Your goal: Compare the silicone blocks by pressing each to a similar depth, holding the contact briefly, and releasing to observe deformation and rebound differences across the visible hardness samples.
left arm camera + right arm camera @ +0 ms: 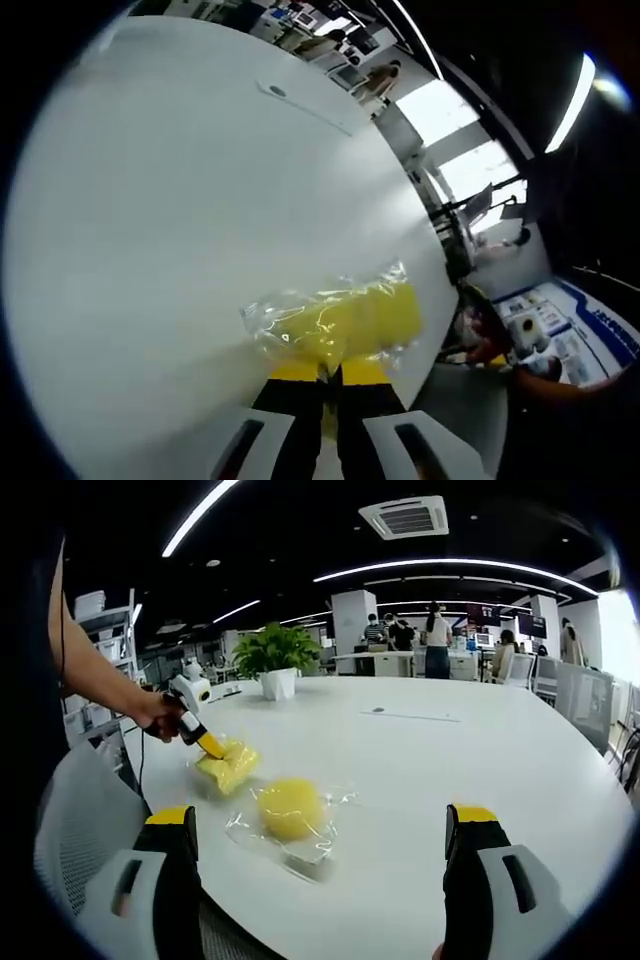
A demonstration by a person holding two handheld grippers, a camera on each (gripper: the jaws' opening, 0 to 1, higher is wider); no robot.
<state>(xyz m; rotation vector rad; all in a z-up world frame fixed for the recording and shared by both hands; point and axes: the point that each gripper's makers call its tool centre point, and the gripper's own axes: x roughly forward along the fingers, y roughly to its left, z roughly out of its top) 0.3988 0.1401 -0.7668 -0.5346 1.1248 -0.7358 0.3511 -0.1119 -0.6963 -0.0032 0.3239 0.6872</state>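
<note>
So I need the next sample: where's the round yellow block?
In the right gripper view, the round yellow block lies in clear wrap on the white table, just right of the bagged block under the left gripper.

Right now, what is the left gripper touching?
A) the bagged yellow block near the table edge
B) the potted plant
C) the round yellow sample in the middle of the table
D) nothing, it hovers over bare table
A: the left gripper has its tips on the bagged yellow block, with the jaws closed together in its own view.
</note>
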